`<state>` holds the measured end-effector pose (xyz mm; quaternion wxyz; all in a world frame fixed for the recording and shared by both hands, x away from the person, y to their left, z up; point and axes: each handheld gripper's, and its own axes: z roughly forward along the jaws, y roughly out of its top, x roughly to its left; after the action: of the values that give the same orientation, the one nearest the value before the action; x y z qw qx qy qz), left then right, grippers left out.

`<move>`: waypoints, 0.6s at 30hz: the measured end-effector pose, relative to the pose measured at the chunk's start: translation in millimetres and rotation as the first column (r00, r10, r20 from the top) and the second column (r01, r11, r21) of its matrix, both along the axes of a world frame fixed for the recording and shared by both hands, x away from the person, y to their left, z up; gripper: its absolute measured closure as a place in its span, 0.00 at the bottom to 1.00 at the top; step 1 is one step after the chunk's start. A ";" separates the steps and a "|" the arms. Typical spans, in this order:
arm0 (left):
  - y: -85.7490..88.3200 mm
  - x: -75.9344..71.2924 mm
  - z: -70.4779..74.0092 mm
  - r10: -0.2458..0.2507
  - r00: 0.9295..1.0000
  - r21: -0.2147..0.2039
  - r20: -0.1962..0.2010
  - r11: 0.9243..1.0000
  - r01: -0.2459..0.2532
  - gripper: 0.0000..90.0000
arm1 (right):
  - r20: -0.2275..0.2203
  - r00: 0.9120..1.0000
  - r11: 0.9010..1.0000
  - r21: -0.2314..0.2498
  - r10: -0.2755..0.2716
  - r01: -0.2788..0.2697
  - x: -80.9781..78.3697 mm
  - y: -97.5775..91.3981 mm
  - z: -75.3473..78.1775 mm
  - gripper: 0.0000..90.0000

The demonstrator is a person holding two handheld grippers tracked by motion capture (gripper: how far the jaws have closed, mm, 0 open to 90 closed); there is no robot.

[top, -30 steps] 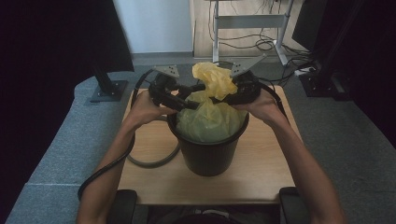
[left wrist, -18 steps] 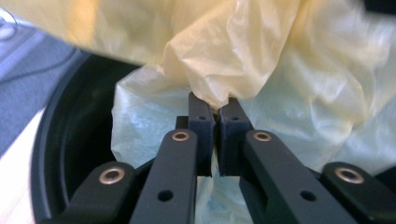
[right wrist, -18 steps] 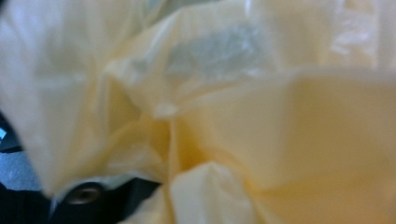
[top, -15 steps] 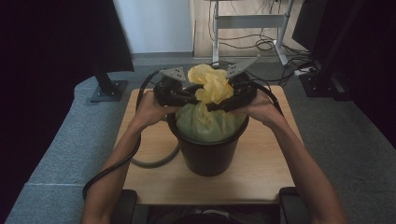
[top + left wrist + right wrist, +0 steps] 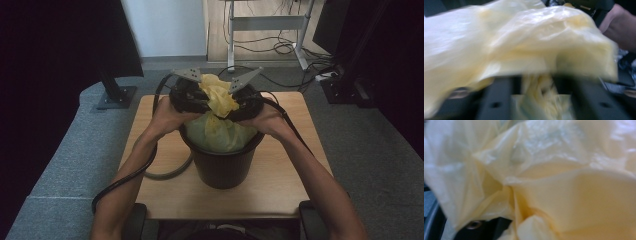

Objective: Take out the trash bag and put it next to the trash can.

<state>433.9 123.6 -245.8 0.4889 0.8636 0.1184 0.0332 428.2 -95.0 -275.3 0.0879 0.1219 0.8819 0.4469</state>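
1. My left tool [image 5: 192, 95] sits at ten o'clock over the black bin [image 5: 222, 162], my left hand [image 5: 167, 117] wrapped round it, forearm running in from seven o'clock.
2. My right tool [image 5: 245, 97] mirrors it at two o'clock, right hand [image 5: 267, 122] low at the bin's rim.
3. The yellow bag [image 5: 219, 97] bunches up between both tools above the bin, its belly still inside.
4. In the left gripper view, bag film [image 5: 541, 97] lies between my jaws, which have just been opening; whether they pinch it I cannot tell.
5. The right jaws have just been closing; plastic [image 5: 564, 202] hides them, so their grip I cannot tell.
6. The bin stands mid-desk [image 5: 280, 200].
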 end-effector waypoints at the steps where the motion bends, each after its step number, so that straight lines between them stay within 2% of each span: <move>1: 5.4 -0.6 1.5 0.010 1.000 -0.011 -0.001 1.000 -0.010 0.60 | 0.001 1.000 1.000 0.005 -0.009 0.009 1.0 -3.3 0.4 0.86; 4: 21.6 -5.0 5.6 0.069 0.997 0.002 0.028 0.998 -0.069 0.46 | -0.003 0.999 0.999 0.018 -0.037 0.037 2.7 -13.8 3.1 0.87; 6: 31.3 -5.6 5.6 0.100 0.995 0.027 0.025 0.995 -0.101 0.40 | 0.000 0.999 0.998 0.030 -0.050 0.050 2.8 -20.5 5.9 0.87; 8: 36.4 -4.0 0.7 0.111 0.994 0.065 -0.004 0.992 -0.111 0.35 | 0.007 0.998 0.998 0.044 -0.055 0.055 1.9 -26.0 10.0 0.86; 9: 36.7 -3.0 -3.5 0.124 0.992 0.091 -0.019 0.988 -0.122 0.33 | 0.009 0.998 0.997 0.057 -0.055 0.055 1.3 -28.2 12.3 0.86; 11: 34.2 -0.4 -13.1 0.136 0.990 0.159 -0.024 0.979 -0.131 0.32 | 0.010 0.999 0.996 0.082 -0.047 0.046 -0.1 -31.4 16.8 0.86; 12: 31.8 0.9 -17.6 0.132 0.991 0.181 -0.025 0.975 -0.126 0.34 | 0.009 0.999 0.995 0.092 -0.037 0.036 -0.6 -32.4 18.7 0.85; 13: 28.9 2.0 -21.4 0.127 0.991 0.195 -0.031 0.974 -0.119 0.42 | 0.005 1.000 0.994 0.103 -0.026 0.026 -1.0 -32.3 19.9 0.85; 15: 21.2 4.6 -25.9 0.103 0.994 0.215 -0.030 0.972 -0.094 0.65 | -0.003 1.000 0.995 0.103 -0.011 0.012 -1.3 -29.6 20.0 0.82; 17: 14.1 5.7 -26.0 0.094 0.995 0.198 -0.016 0.976 -0.089 0.83 | -0.012 1.000 0.996 0.086 -0.002 0.003 -0.9 -25.3 18.4 0.75; 18: 11.5 6.5 -24.6 0.088 0.996 0.177 -0.019 0.981 -0.083 0.87 | -0.018 1.000 0.997 0.082 -0.001 0.002 -0.5 -22.9 17.4 0.67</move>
<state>440.5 135.1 -270.4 0.4071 0.8980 0.1584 0.0530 427.8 -117.9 -257.9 0.0750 0.1301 0.8634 0.4817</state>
